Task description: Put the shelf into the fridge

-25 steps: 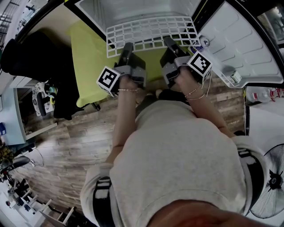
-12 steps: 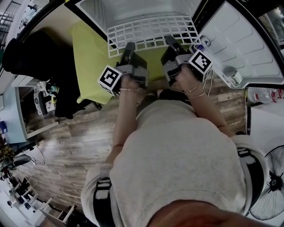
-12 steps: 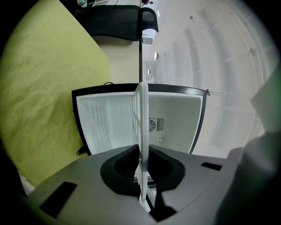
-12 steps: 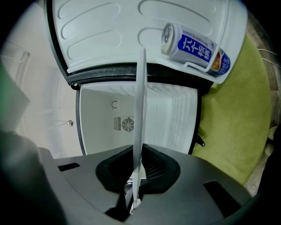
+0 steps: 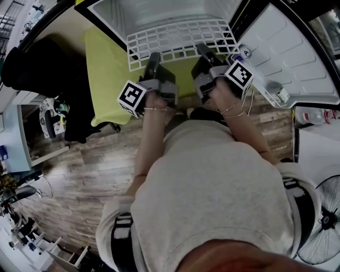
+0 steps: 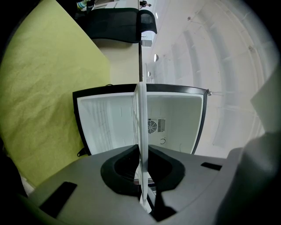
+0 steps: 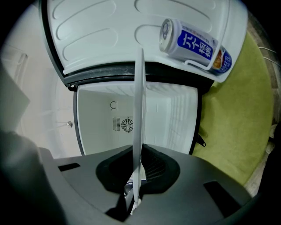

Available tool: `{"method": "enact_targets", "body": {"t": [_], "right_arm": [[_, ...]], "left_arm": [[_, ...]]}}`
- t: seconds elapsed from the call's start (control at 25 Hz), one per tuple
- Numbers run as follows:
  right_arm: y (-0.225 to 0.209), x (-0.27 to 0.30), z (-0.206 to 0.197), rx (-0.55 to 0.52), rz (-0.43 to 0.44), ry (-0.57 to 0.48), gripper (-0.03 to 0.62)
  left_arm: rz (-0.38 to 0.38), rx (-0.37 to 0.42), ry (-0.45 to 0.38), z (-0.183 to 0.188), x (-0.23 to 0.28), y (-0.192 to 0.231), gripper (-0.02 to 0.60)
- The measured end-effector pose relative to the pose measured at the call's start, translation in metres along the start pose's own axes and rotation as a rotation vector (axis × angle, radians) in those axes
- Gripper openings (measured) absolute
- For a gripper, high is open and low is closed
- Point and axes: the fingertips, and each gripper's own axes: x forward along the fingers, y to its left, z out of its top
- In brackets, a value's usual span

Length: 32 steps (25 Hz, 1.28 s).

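A white wire shelf (image 5: 180, 38) is held flat at the mouth of the open fridge (image 5: 159, 10), its far part over the fridge floor. My left gripper (image 5: 153, 59) is shut on the shelf's near edge at its left, my right gripper (image 5: 206, 54) shut on the same edge at its right. In the left gripper view the shelf (image 6: 141, 132) shows edge-on as a thin white strip clamped between the jaws, with the fridge's white inside (image 6: 175, 118) and rear fan grille beyond. The right gripper view has the shelf (image 7: 139, 123) edge-on too, and the fridge cavity (image 7: 167, 114) behind.
The fridge door (image 5: 297, 58) stands open at the right; a blue-and-white can (image 7: 193, 44) lies in its door rack. A yellow-green cloth (image 5: 106, 69) covers the surface left of the fridge. A black chair (image 5: 32, 69), wood floor (image 5: 85, 175) and a fan (image 5: 324, 218) surround me.
Both grippers and the shelf have barely shifted, drifting slightly down and back up; the grips have not changed.
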Motion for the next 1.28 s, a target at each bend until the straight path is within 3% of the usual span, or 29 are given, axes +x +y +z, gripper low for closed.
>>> {"method": "enact_targets", "body": {"t": [1.28], "right_arm": [[-0.013, 0.048, 0.021, -0.003, -0.028, 0.051, 0.025]], "left_arm": [[0.038, 0.100, -0.038, 0.013, 0.045, 0.012, 0.051]]}}
